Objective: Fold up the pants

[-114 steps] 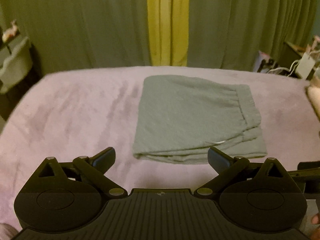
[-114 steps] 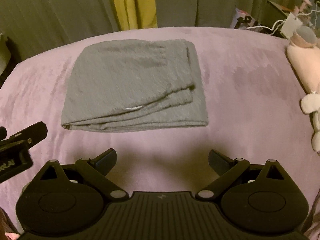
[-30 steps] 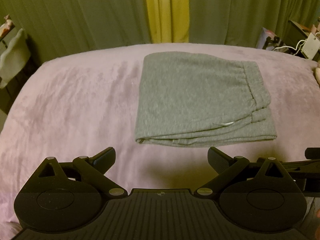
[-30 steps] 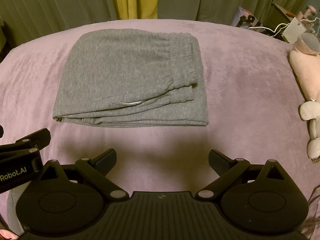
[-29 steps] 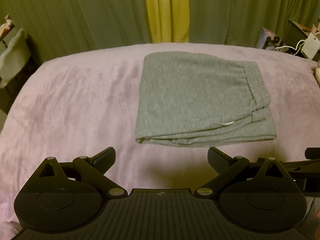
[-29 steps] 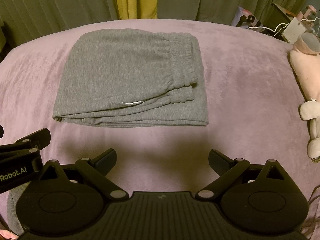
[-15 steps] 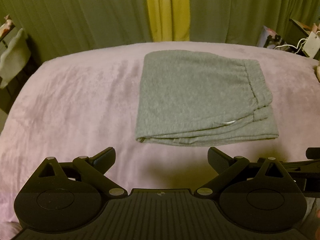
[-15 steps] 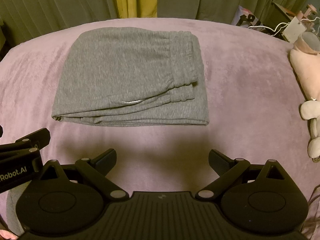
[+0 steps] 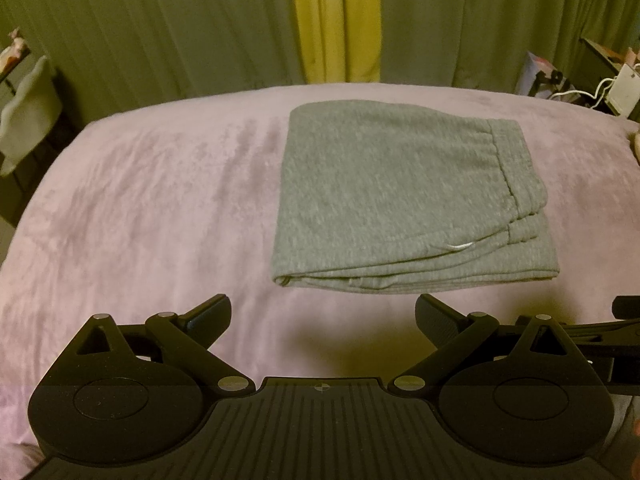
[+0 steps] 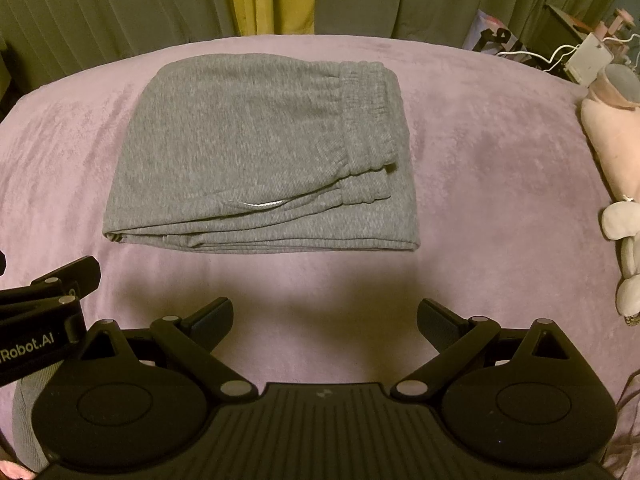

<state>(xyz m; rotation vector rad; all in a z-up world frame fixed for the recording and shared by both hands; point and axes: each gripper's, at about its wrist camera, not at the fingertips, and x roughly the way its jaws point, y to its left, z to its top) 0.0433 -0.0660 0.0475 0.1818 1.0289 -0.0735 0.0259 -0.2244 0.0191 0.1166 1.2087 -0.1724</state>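
Folded pants lie ahead of both empty, wide-spread grippers.

Left wrist view: the left gripper (image 9: 322, 314) holds nothing; the pants (image 9: 404, 200) lie ahead and to its right on the bed (image 9: 152, 208), long axis crosswise.
Right wrist view: the right gripper (image 10: 324, 316) gapes empty; the pants (image 10: 260, 152) lie ahead, slightly left, waistband (image 10: 368, 120) rightward, about equally near both.

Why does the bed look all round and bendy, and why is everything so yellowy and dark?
In both wrist views the fisheye lens bows the purple bed into a dome. The dim, warm light tints the gray pants and curtains yellowish. In the left wrist view the pants look slightly soft; a dark shadow lies just ahead of each hand-held gripper.
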